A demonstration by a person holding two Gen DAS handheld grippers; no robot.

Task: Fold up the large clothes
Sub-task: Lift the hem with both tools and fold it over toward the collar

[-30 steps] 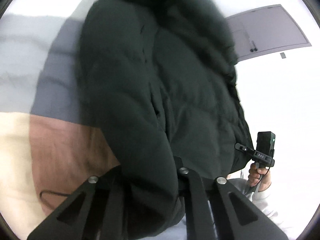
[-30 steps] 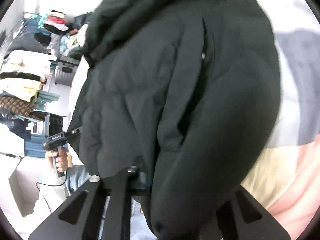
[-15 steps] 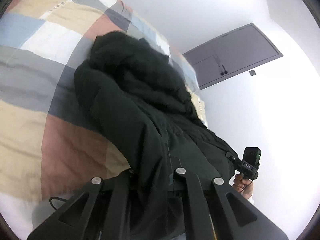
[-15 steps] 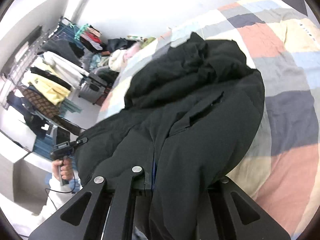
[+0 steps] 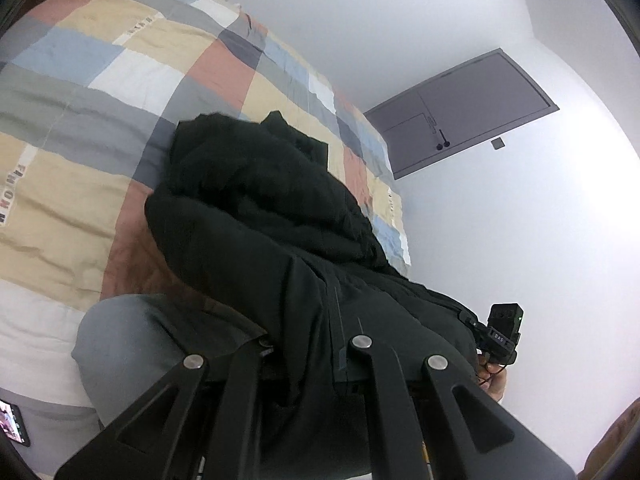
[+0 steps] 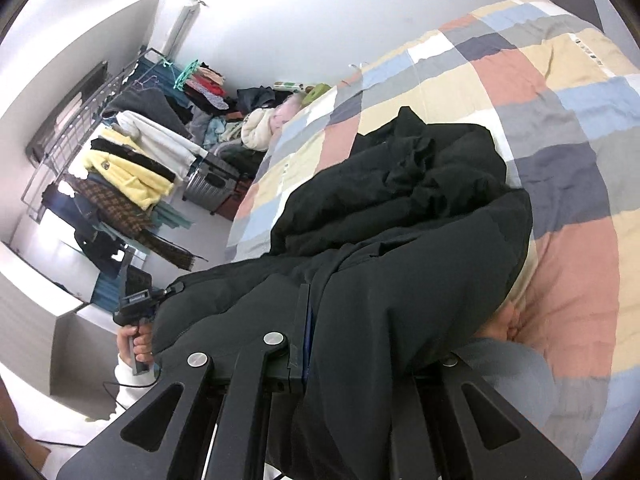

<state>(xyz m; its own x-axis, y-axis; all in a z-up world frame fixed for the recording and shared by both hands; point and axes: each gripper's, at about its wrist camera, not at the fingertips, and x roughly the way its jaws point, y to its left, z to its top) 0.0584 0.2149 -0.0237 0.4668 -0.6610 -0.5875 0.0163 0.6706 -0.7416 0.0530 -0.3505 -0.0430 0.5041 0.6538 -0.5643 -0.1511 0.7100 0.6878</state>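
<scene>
Your left gripper (image 5: 308, 364) and right gripper (image 6: 356, 360) are both clamped on the near edge of the black padded jacket (image 5: 260, 208), one at each end. Its far part lies bunched on the checked bedspread (image 5: 120, 80); the pinched hem looks lifted, though fabric hides the fingertips

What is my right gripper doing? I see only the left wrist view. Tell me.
Observer: The right gripper is shut on the jacket's edge.
Operator: Report what stands beside the bed.
Observer: A rack hung with clothes stands past the bed's side.
Operator: Check the bed's far corner.
Observer: A pile of clothes sits by that corner.
</scene>
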